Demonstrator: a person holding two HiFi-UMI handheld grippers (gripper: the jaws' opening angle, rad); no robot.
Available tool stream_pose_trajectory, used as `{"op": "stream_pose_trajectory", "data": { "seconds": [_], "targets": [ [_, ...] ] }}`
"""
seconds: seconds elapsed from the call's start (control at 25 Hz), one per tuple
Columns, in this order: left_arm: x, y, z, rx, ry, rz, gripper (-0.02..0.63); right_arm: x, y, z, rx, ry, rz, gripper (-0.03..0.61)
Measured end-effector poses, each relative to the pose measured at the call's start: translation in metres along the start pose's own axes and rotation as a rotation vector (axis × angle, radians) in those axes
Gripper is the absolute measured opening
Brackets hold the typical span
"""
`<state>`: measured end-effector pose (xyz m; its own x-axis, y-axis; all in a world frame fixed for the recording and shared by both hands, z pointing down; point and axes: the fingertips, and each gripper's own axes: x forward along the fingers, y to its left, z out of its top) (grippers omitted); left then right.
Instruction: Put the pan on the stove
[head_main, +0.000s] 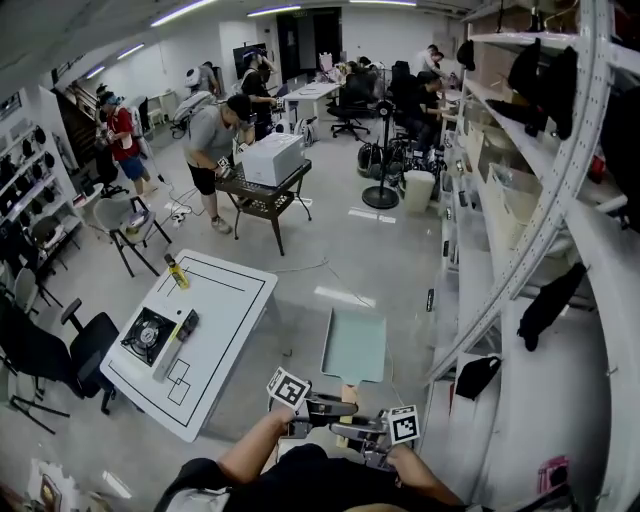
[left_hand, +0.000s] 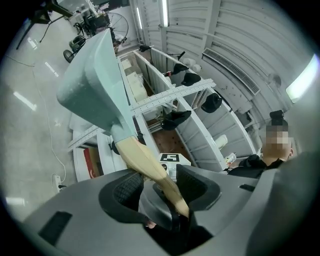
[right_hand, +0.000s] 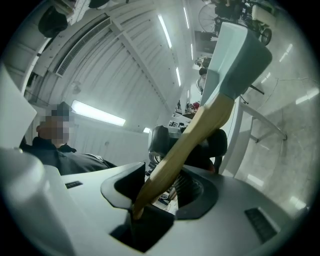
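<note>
1. The pan (head_main: 353, 345) is square and shallow, with a smooth matte pale-green shell and rounded corners. It hangs in the air just beyond the fingertips of both grippers, above the glossy grey floor (head_main: 390, 250).
2. Its handle (left_hand: 145, 162) is a light, unvarnished-looking wooden bar that widens toward the pan and joins it through a short green neck.
3. The left gripper (head_main: 338, 408) is clamped on the handle. The wood runs slantwise between its two fingers, against the ribbed black pad (left_hand: 127, 187) on one side and the smooth grey finger on the other.
4. The right gripper (head_main: 352, 432) grasps the narrower butt end of the same handle, behind the left fingers. The end of the wood sits deep in the dark recess between its fingers, beside a ribbed pad (right_hand: 189, 187).
5. The two grippers' matte grey shells meet nose to nose around the handle.
6. The stove (head_main: 148, 335), a flat black square with a round centre, lies well to the left of the fingers, on a white rectangular table (head_main: 225, 330) marked with thin black lines.
</note>
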<state>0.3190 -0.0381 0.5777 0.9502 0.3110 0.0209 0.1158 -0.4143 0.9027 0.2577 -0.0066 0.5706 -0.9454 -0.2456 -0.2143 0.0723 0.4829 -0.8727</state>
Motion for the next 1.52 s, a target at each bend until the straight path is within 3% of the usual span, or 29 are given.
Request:
{"op": "stream_pose_trajectory", "data": {
  "seconds": [0.4,0.68,0.88,1.04,1.16,1.52],
  "targets": [
    [-0.030,0.034,0.069,0.018,-0.083,0.033,0.210,0.023,-0.038,0.064,-0.030,0.093,0.030,0.178],
    [-0.104,0.045,0.117,0.075,-0.176,0.086,0.212,0.087,-0.069,0.104,-0.054,0.169,0.101,0.178],
    [-0.194,0.049,0.150,0.100,-0.327,0.162,0.212,0.165,-0.088,0.130,-0.040,0.304,0.205,0.178],
    [-0.285,0.051,0.160,0.120,-0.472,0.256,0.212,0.242,-0.105,0.133,-0.053,0.472,0.293,0.182],
    [-0.352,0.049,0.157,0.131,-0.571,0.329,0.212,0.301,-0.116,0.124,-0.067,0.593,0.355,0.187],
    [-0.526,0.033,0.123,0.157,-0.884,0.492,0.212,0.450,-0.133,0.089,0.021,0.858,0.562,0.188]
  ]
}}
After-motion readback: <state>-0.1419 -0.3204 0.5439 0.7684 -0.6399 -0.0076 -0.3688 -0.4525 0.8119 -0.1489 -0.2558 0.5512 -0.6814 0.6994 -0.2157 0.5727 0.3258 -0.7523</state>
